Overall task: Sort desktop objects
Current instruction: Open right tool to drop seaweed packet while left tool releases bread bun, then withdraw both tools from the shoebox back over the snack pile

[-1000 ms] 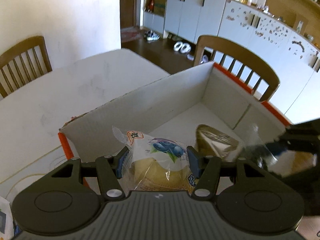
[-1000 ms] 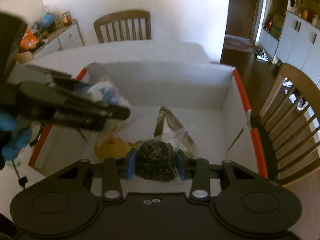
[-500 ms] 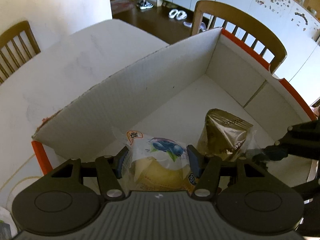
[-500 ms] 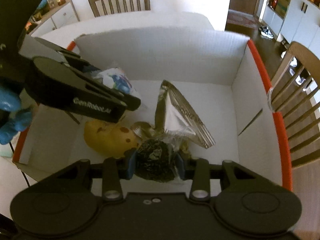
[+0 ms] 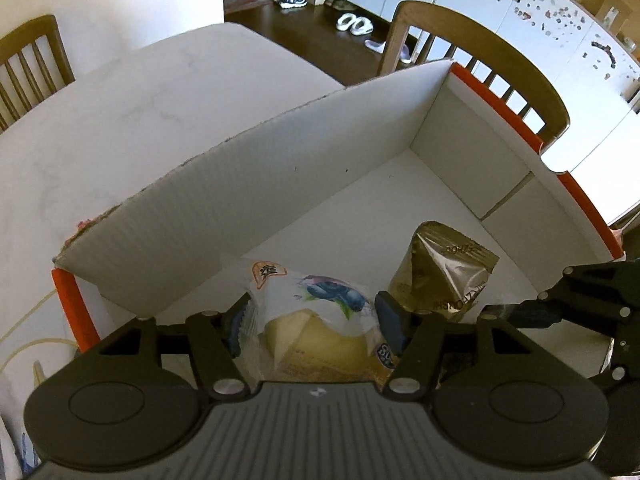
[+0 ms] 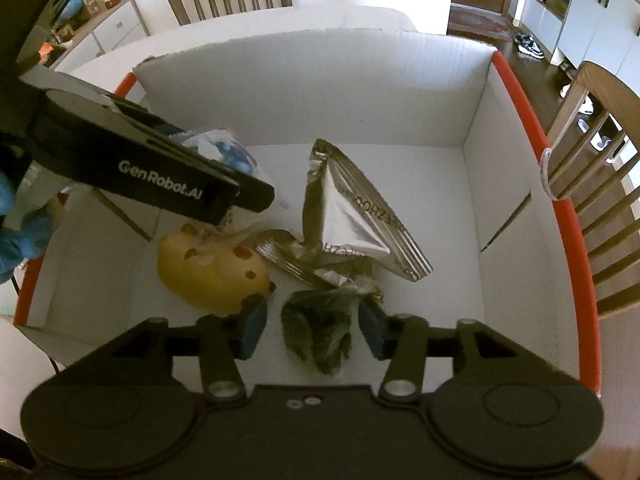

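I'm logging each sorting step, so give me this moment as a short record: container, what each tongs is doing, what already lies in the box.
container: white cardboard box with orange rims
left tongs: shut on blueberry bread packet, held over the box
right tongs: open, dark snack bag lies between the fingers, untouched by either
in box: foil pouch, yellow spotted bun
table: white, under the box

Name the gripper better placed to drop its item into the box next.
Left. The left gripper holds the blueberry bread packet over the box; the right gripper is open, dark snack bag already down.
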Available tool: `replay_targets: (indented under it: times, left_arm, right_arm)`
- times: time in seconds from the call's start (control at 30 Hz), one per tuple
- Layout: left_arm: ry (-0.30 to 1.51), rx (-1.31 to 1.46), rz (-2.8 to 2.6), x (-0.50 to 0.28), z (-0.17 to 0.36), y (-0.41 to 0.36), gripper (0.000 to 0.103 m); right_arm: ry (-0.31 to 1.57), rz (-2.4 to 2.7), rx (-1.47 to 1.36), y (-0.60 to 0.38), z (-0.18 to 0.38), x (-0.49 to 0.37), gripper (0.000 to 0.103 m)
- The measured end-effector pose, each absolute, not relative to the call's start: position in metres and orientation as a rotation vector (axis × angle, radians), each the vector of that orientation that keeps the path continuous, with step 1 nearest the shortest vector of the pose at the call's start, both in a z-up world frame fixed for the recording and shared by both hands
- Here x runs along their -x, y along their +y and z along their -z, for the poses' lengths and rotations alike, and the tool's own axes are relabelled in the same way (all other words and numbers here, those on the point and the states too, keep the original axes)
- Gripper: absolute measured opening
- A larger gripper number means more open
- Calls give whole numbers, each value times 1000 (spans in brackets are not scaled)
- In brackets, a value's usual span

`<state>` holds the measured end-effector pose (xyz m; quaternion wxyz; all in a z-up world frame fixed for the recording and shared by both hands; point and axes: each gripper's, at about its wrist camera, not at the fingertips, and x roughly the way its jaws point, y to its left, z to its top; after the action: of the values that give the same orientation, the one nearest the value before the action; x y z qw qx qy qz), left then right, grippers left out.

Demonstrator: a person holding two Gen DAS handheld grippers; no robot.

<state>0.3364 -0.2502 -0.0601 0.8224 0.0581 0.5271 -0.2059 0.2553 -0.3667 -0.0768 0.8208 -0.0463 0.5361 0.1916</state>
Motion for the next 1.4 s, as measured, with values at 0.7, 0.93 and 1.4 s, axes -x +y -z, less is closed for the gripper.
replay_targets:
  times: [0.7, 0.93, 1.4]
  left_arm:
    - [991, -52, 439, -307, 20, -243, 77]
    - [939, -24, 430, -283, 3, -233, 77]
    - [839, 41, 372, -223, -27, -196, 81]
  right_arm:
    - [1033, -414, 51, -379, 33, -237, 68]
    - [992, -427, 26, -381, 22, -227, 69]
    - [896, -484, -8, -382, -2, -210, 87]
